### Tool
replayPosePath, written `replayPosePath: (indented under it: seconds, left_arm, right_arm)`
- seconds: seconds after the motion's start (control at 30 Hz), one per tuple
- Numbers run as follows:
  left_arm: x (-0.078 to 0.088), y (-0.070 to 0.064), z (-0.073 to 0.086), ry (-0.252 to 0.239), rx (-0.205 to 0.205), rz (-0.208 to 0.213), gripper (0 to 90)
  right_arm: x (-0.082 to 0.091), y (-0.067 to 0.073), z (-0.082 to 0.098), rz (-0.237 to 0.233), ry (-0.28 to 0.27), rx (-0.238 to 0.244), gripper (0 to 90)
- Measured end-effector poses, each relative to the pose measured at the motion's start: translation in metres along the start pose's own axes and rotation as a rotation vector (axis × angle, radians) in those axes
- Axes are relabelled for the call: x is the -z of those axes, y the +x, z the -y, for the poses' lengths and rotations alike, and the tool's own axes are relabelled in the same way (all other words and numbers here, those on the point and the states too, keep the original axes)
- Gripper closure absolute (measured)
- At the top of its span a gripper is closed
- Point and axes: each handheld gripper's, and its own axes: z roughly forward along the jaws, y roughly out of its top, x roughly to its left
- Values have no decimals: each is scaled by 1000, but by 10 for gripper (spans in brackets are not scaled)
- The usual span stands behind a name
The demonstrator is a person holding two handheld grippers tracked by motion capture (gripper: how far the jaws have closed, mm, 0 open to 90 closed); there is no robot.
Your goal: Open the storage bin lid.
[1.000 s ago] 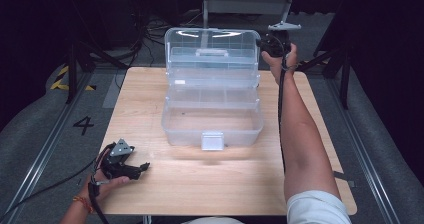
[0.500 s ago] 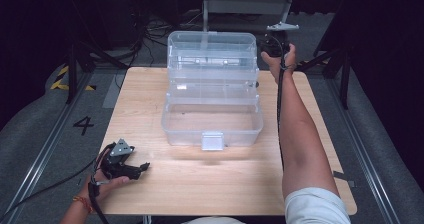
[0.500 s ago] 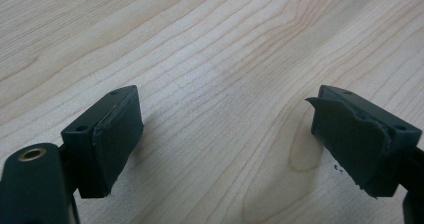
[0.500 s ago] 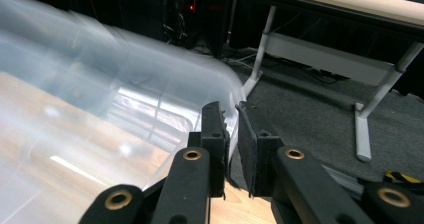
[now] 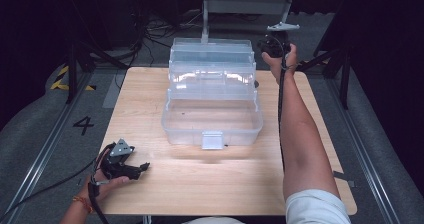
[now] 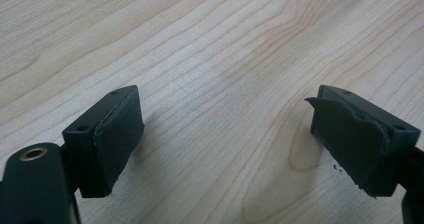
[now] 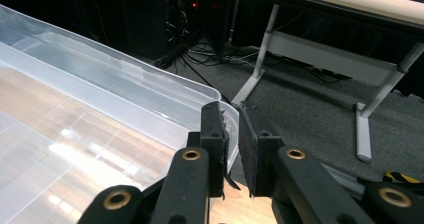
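The high view looks forward and down from above the near edge of the wooden table (image 5: 150, 109), taking in the whole top. The left gripper view sits very close above bare tabletop (image 6: 215, 69), facing down along its jaws. The right gripper view looks across the clear box (image 7: 100, 114) toward floor and desk legs; it shares that box (image 5: 212, 91) with the high view.
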Motion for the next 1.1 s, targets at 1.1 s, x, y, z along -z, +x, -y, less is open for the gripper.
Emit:
replayPosePath:
  seconds: [1.1]
  left_arm:
    - [0,1,0,0,-10,-2,141]
  right_arm:
    - [76,22,24,-37,2,116,758]
